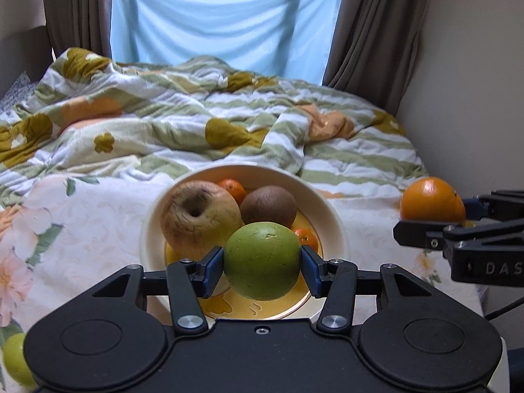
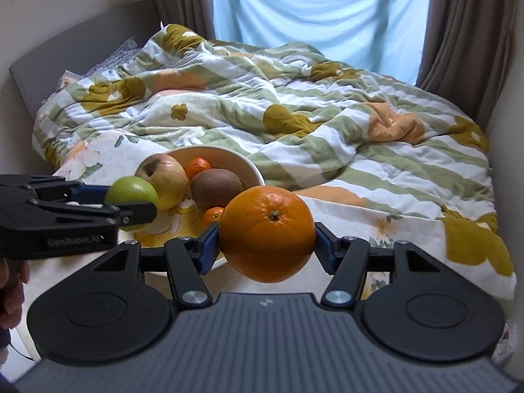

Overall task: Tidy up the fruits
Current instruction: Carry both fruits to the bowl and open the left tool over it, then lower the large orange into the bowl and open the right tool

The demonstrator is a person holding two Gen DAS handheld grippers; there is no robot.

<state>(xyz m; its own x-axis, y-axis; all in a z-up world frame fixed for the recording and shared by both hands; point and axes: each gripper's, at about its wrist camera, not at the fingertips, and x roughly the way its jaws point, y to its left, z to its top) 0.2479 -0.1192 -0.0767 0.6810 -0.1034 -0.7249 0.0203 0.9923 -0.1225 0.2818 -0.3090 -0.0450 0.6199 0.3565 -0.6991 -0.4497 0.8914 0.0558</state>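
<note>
Green fruit (image 1: pixel 262 260) clamped between left gripper (image 1: pixel 262 267) pads, above cream bowl (image 1: pixel 337 226) holding apple (image 1: pixel 199 216), kiwi (image 1: pixel 270 206), two mandarins. Left-wrist view alone shows a second green fruit (image 1: pixel 14 362) on the sheet. Right-wrist view: right gripper (image 2: pixel 267 247) clamps orange (image 2: pixel 267 232), which partly blocks the bowl; rumpled duvet (image 2: pixel 294 108) behind.

A bed (image 1: pixel 376 229) carries a rumpled quilt (image 1: pixel 183 121) and fruit bowl (image 1: pixel 330 209).

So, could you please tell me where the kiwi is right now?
The kiwi lies in the cream bowl on the bed, at its far right in the left wrist view, beside the large yellowish apple and behind the green apple held by the left gripper.
</note>
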